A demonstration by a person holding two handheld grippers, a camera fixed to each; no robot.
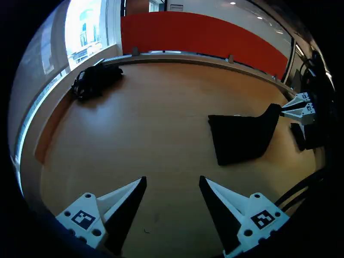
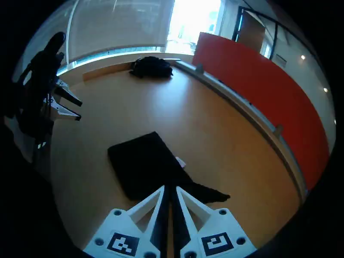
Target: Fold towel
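A black towel [image 1: 241, 137] lies folded on the wooden table [image 1: 150, 129], to the right of and beyond my left gripper [image 1: 172, 180]. That gripper hovers open over bare wood with nothing between its fingers. My right gripper [image 1: 282, 111] is shut on the towel's far right corner and holds it raised off the table. In the right gripper view the towel [image 2: 144, 165] spreads out ahead of the closed right gripper [image 2: 170, 189], with a small pink tag [image 2: 180, 162] at its edge. The left gripper [image 2: 81, 110] shows open at the far left, held by a dark-sleeved arm.
A black bag [image 1: 96, 79] sits at the table's far corner by the window [image 1: 84, 30]; it shows as the black bag [image 2: 151, 66] in the right gripper view. A red partition [image 1: 202, 38] runs along the table's back edge. Dark cables [image 1: 301, 193] hang at the right.
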